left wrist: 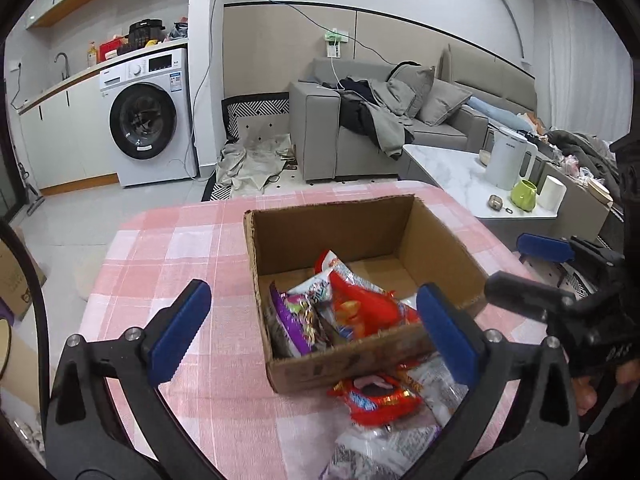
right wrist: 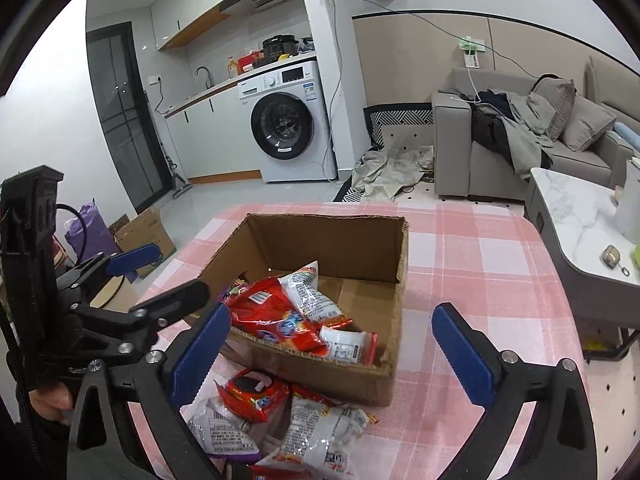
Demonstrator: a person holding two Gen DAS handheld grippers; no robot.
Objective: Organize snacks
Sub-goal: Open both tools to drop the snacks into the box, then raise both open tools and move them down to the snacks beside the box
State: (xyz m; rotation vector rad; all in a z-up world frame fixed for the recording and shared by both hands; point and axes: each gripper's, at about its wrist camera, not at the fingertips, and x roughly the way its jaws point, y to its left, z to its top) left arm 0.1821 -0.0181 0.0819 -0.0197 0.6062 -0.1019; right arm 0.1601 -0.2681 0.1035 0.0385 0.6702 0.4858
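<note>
Cardboard box on table holds several snack packets. Loose packets remain outside, just beside box. Left gripper, right gripper: jaws apart, empty. Task partly done.

Pink-and-white checked tablecloth, brown cardboard box, red snack packet, purple packet

Black left claw, blue ridged pads, silver screws
</note>
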